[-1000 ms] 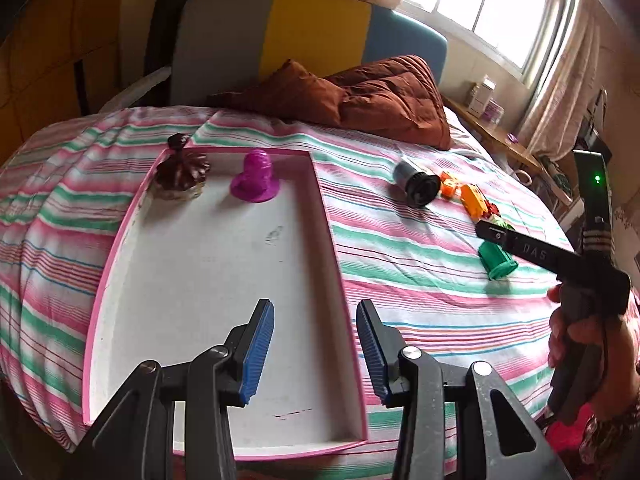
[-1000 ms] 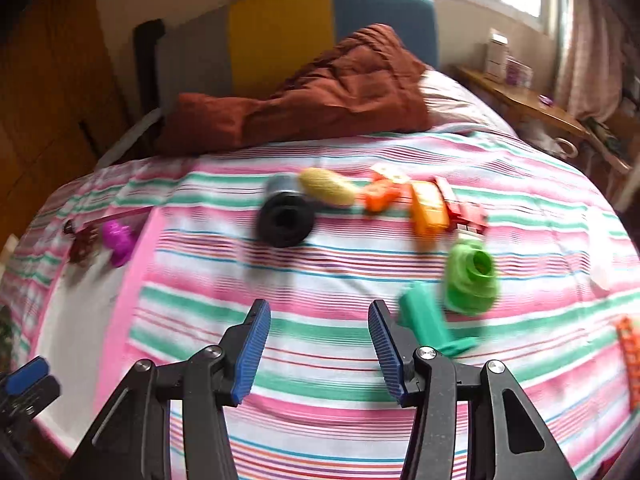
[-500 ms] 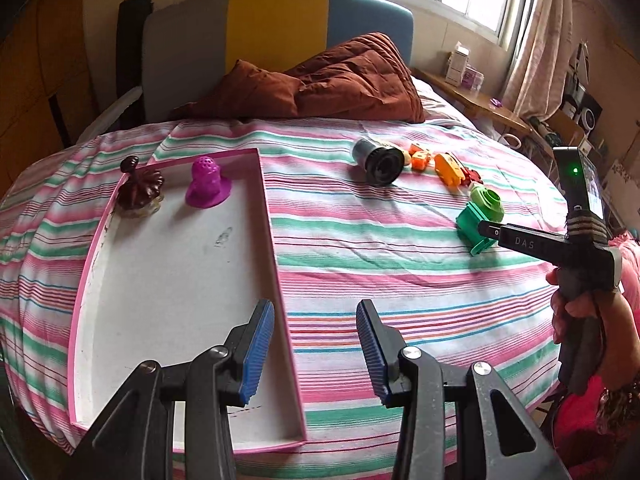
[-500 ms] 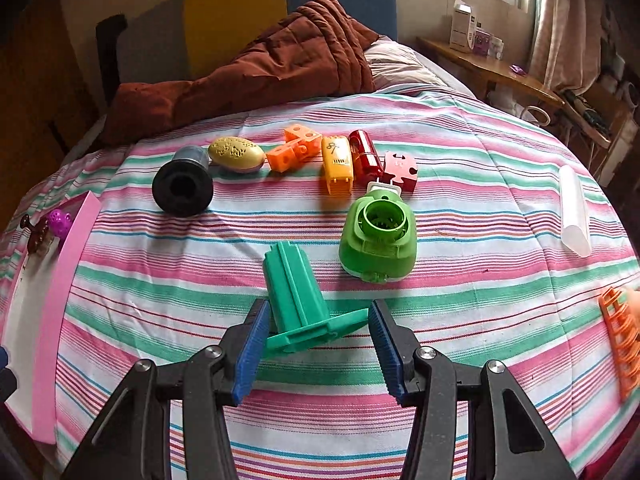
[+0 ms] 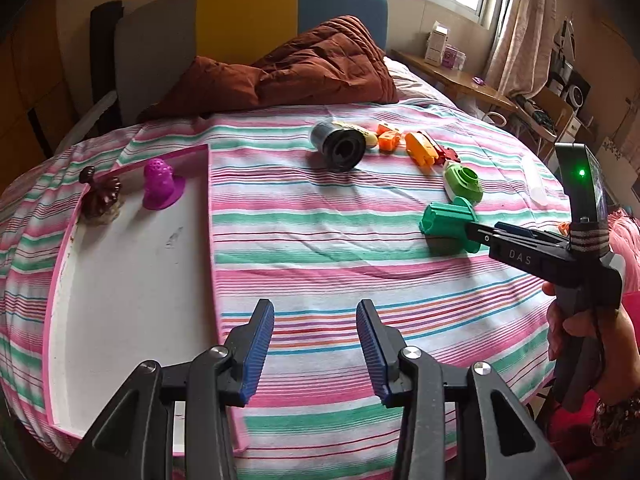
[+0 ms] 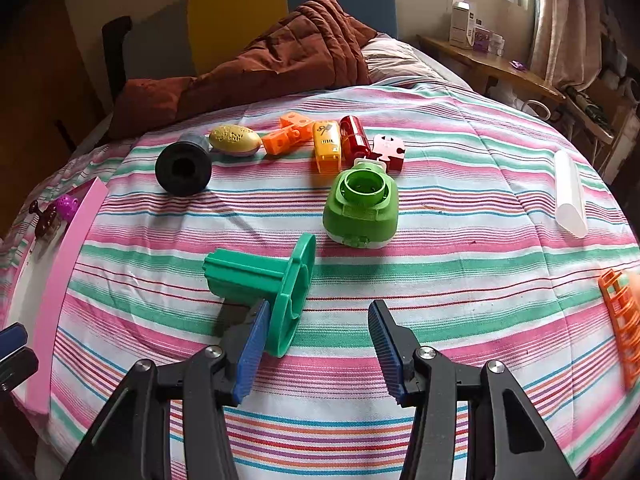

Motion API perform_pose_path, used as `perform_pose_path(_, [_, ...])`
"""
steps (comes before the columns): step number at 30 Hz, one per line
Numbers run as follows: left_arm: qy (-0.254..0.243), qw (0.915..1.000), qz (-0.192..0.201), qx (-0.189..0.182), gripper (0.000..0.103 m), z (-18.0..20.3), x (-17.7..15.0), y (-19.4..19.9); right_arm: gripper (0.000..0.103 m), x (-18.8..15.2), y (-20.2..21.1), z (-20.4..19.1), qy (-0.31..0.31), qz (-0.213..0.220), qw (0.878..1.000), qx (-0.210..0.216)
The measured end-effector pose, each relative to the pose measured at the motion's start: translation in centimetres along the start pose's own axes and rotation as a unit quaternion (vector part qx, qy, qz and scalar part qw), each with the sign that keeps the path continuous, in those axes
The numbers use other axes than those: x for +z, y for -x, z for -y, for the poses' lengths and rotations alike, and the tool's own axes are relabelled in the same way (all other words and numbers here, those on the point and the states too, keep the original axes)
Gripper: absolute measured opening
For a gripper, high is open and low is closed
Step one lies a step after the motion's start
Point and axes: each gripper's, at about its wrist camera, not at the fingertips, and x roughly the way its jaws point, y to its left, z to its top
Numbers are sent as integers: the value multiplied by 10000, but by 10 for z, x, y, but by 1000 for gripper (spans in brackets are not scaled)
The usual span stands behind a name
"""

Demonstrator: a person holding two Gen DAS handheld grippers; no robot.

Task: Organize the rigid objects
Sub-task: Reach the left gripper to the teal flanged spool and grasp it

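A pink-rimmed white tray (image 5: pixel 120 280) lies at the left of the striped bed and holds a purple toy (image 5: pixel 160 186) and a brown figure (image 5: pixel 100 196). A teal spool with a round flange (image 6: pixel 264 280) lies on its side in the middle of the bed. My right gripper (image 6: pixel 320 344) is open, its left finger touching the spool's flange; it also shows in the left wrist view (image 5: pixel 476 234). My left gripper (image 5: pixel 316 348) is open and empty, over the bed by the tray's right rim.
Beyond the spool lie a light green round case (image 6: pixel 362 208), a black cylinder (image 6: pixel 184 168), a yellow oval (image 6: pixel 234 140), orange blocks (image 6: pixel 290 132), a red piece (image 6: pixel 354 136), a white tube (image 6: pixel 570 196) and an orange grid piece (image 6: pixel 622 312). A brown quilt (image 6: pixel 280 64) lies behind.
My right gripper has moved forward to the teal spool, its left finger now at the flange. My left gripper has swung right, from over the tray to over the bedspread.
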Motion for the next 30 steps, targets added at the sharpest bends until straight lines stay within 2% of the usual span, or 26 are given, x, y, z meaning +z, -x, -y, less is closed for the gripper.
perform_pose_path(6, [39,9996,-75,-275,43,16,11,-16,52,-4,3,5,-16,-90,9998,191])
perform_pose_path(9, [315,9974,-185,-615,43,20,20,-31,57,-3,6,11,-133,-58,9996,223])
perform_pose_path(12, [645,9933,-358,-894,43,24,29,-46,58,0,10,19,-274,-47,9994,200])
perform_pose_path(15, [1019,9861,-540,-1197,45,29,37,-61,58,4,15,25,-348,-9,9993,123])
perform_pose_path(18, [1548,9717,-758,-1618,51,35,44,-76,58,7,20,30,-396,30,9992,39])
perform_pose_path(21, [1791,9636,-895,-1774,51,45,49,-88,58,10,25,35,-451,74,9990,-30])
perform_pose_path(24, [1602,9714,-746,-1587,51,58,57,-94,58,12,27,42,-448,120,9986,-242])
perform_pose_path(28, [674,9871,-425,-1392,52,79,67,-101,58,15,26,52,-517,90,9978,-397])
perform_pose_path(30, [183,9906,-291,-1324,52,85,67,-100,59,16,25,58,-590,85,9972,-459])
